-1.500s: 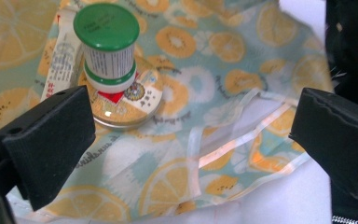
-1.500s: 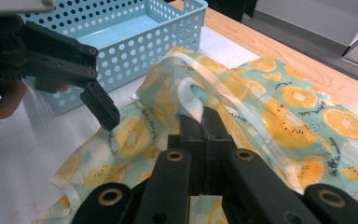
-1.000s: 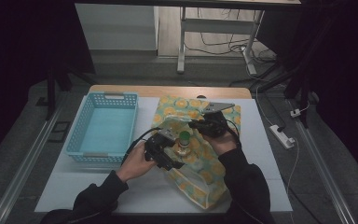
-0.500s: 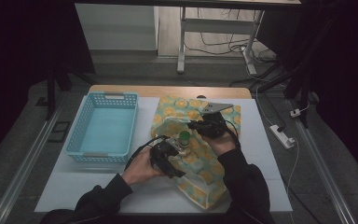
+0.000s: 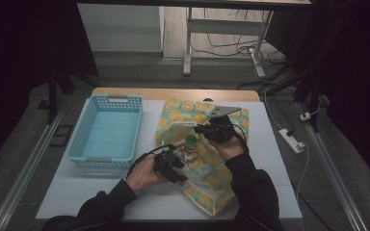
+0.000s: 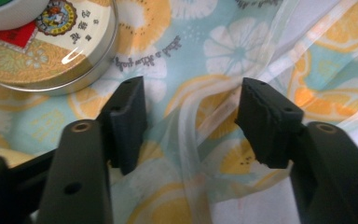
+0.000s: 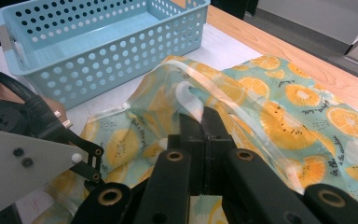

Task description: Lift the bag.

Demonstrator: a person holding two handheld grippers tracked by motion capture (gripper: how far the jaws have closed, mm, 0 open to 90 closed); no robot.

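The bag [image 5: 207,144] lies spread on the table [image 5: 125,202], printed with orange slices, and the jar [image 5: 191,147] with its green lid stands upright at its mouth, between my two grippers. My right gripper [image 5: 202,129] is clenched on the bag's upper edge; in the right gripper view its jaws meet on a fold of the pale hem [image 7: 200,100] and hold it up off the table. My left gripper [image 6: 191,121] hangs low over the bag just beside the jar [image 6: 42,42]; its jaws have just been closing, a ridge of the thin fabric runs between them, and the pads [image 6: 268,119] do not yet press on it (so I count them as released). As I judge it, the mouth is only half held and the jar is not inside yet. The basket [image 5: 108,132] sits apart to the left, nothing in it.
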